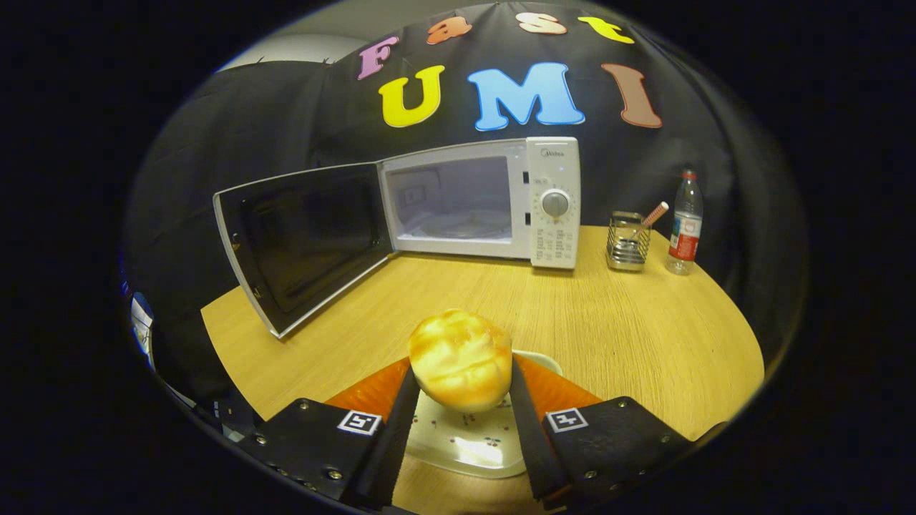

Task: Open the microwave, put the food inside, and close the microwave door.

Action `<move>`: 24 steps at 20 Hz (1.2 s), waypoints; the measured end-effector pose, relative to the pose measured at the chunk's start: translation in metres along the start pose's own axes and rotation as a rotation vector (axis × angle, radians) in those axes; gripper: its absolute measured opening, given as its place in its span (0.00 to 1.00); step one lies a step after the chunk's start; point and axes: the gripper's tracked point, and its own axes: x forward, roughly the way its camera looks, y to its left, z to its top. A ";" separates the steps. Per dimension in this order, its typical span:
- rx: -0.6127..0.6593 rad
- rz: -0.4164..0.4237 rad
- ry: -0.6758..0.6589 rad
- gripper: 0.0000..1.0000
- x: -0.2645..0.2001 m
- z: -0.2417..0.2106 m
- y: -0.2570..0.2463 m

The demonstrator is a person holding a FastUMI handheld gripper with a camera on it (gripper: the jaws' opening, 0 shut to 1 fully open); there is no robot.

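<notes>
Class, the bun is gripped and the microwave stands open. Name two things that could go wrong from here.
1. The gripper pinches the round bun only at its sides above the plate, so it might slip out.
2. The open door juts over the table beside the microwave opening; the gripper could clip it.

**Bun gripped, microwave open**

Bread bun (460, 360): round, golden-brown, glossy crust; sits between the gripper (461, 386) fingers, both pressing its sides, above a small plate (469, 447) on the near table. Microwave (481, 204): white, far side of table, upright. Door (300, 239) swung wide open to the left, dark inner window. Cavity lit, glass turntable visible inside.
</notes>
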 end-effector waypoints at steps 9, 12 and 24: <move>0.119 -0.022 -0.015 0.69 0.058 0.066 0.027; 0.151 -0.033 -0.041 0.69 0.085 0.090 0.038; 0.371 -0.100 -0.198 0.69 0.225 0.163 0.060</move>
